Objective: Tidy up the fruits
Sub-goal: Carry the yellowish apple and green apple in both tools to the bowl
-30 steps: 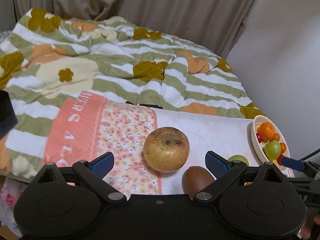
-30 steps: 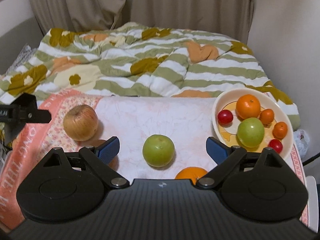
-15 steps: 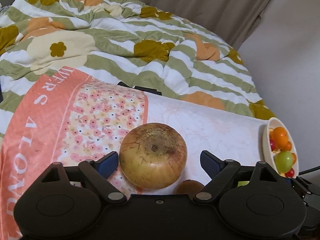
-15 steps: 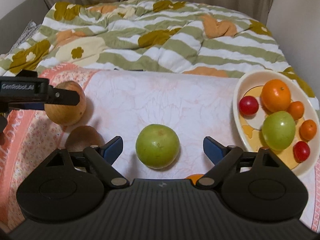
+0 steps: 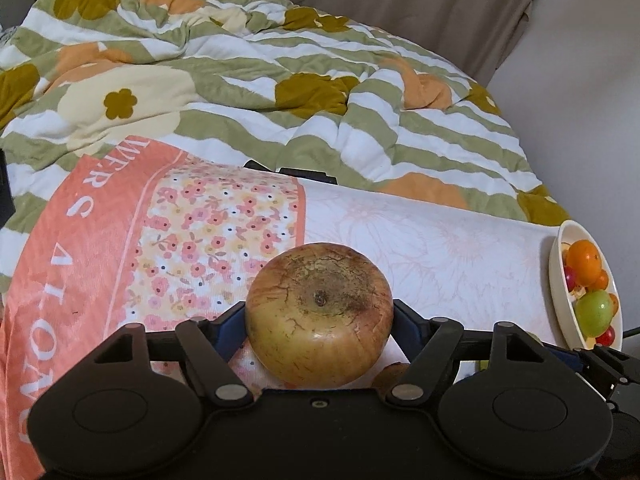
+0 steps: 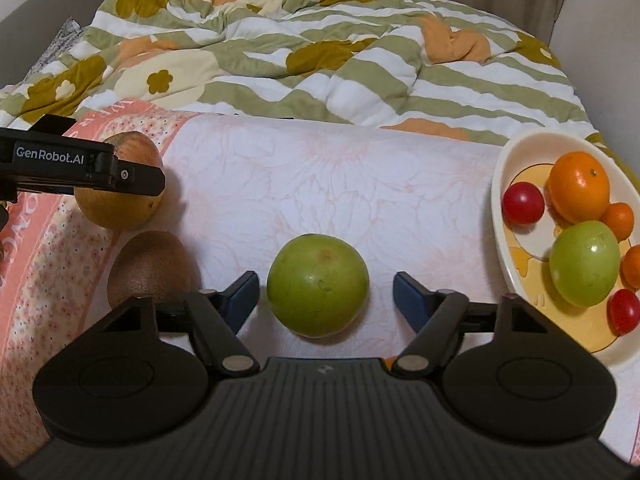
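Floral cloth (image 6: 340,184) on the bed: left gripper (image 5: 319,320) pinches the brown apple (image 5: 319,314), right gripper (image 6: 325,294) hangs wide around the green apple (image 6: 318,285). Bowl (image 6: 506,168) looks crowded, so either could roll out.

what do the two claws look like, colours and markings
Both are matte black, each with two round housings and angled link arms with silver pivot pins, ending in blue finger pads. The right claw has a ribbed body; the left claw carries white "GenRobot.AI" lettering.
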A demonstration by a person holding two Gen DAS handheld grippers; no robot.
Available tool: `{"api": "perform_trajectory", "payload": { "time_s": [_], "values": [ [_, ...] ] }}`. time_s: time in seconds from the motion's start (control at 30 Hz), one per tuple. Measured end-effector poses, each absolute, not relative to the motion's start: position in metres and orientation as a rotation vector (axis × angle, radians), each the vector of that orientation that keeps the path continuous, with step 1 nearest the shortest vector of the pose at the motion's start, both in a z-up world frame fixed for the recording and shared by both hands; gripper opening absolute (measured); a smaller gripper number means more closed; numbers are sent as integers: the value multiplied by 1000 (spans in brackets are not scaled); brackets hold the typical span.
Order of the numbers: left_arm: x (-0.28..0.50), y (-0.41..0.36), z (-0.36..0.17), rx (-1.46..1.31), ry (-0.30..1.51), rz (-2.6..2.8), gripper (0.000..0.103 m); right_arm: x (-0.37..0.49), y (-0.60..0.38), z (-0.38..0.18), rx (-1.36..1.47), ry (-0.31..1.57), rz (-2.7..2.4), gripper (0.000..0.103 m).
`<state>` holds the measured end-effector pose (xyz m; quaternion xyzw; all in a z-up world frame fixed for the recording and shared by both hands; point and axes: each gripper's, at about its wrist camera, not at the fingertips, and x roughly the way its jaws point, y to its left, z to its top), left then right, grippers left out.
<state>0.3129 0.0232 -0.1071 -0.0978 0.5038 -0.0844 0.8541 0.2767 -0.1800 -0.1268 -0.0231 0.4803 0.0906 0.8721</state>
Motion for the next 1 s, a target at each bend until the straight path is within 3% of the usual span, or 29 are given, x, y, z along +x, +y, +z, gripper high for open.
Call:
{"api": "perform_trajectory", "payload": {
  "time_s": [0.27,0.33,1.0],
  "values": [
    [312,21,-107,-189,1055,-183,78,276,-181,-128,-38,1002,196,76],
    [312,21,-107,-181,1054,-183,78,275,-179,-128,-39,1001,209,68],
    [269,26,-66,-131,947,-215,77,243,-174,-80,-31,918,160,68]
  ]
}}
